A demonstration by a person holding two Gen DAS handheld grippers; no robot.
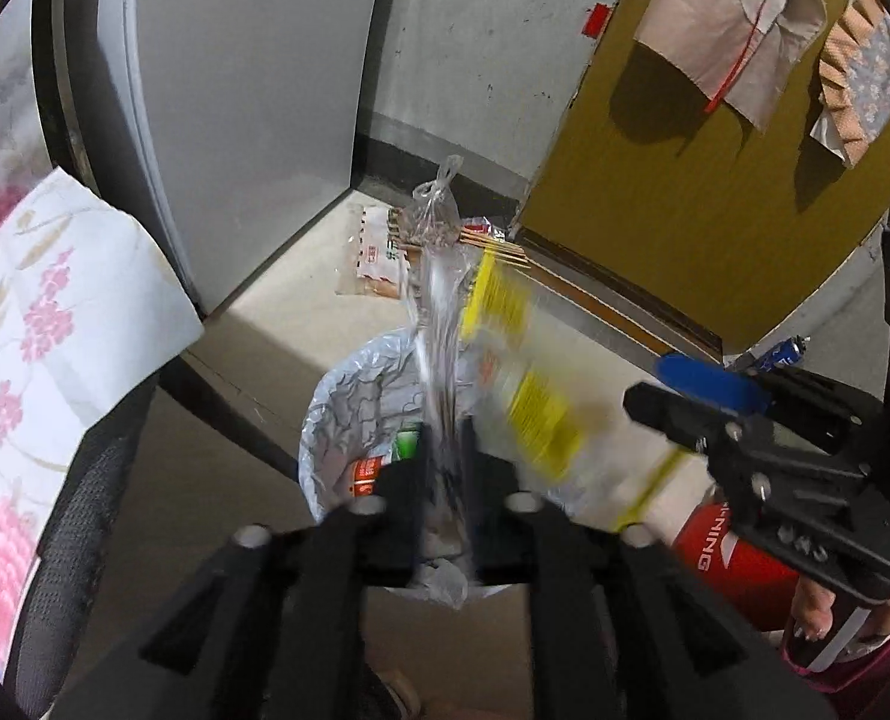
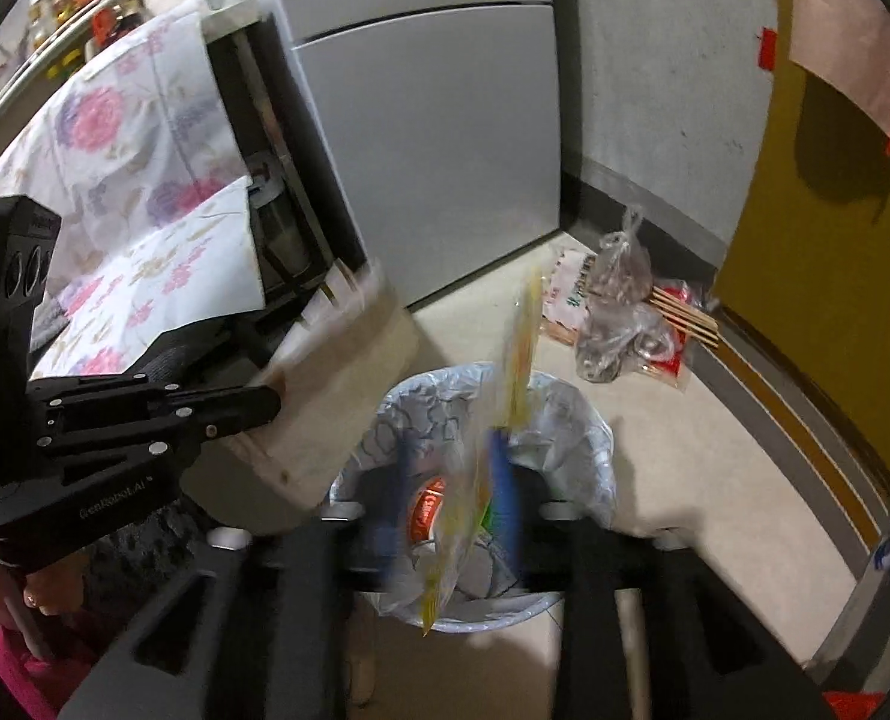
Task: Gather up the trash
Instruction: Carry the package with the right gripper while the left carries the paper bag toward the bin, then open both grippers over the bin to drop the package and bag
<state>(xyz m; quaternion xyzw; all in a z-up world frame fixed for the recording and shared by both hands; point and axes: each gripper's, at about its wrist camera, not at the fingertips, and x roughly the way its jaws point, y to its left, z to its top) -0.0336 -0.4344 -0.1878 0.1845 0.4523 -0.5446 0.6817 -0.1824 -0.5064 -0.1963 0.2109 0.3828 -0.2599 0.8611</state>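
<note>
Left hand-held gripper (image 2: 264, 405) marked "GenRobot.AI", red bag (image 1: 727, 552) reading "NING"

One lined bin (image 2: 589, 438), two claws (image 1: 445, 450), two falling wrappers (image 1: 523, 372)

A tall grey two-door refrigerator (image 2: 432, 138) stands against a grey plastered wall (image 1: 475, 42). Beside it, a white cloth printed with pink flowers (image 1: 54, 312) drapes over a bench. Small jars and containers on a shelf (image 2: 54, 6) appear behind it, too small to identify. A mustard-yellow door (image 1: 703, 204) stands to the right of the wall. On it hang a beige paper bag with a red cord (image 1: 733, 18) and a patterned folded paper item (image 1: 859, 66). A small red tag (image 1: 595, 21) is fixed at the door's edge. A dark mesh chair seat (image 1: 78, 540) sits below the cloth. The floor (image 2: 685, 468) is pale concrete.
</note>
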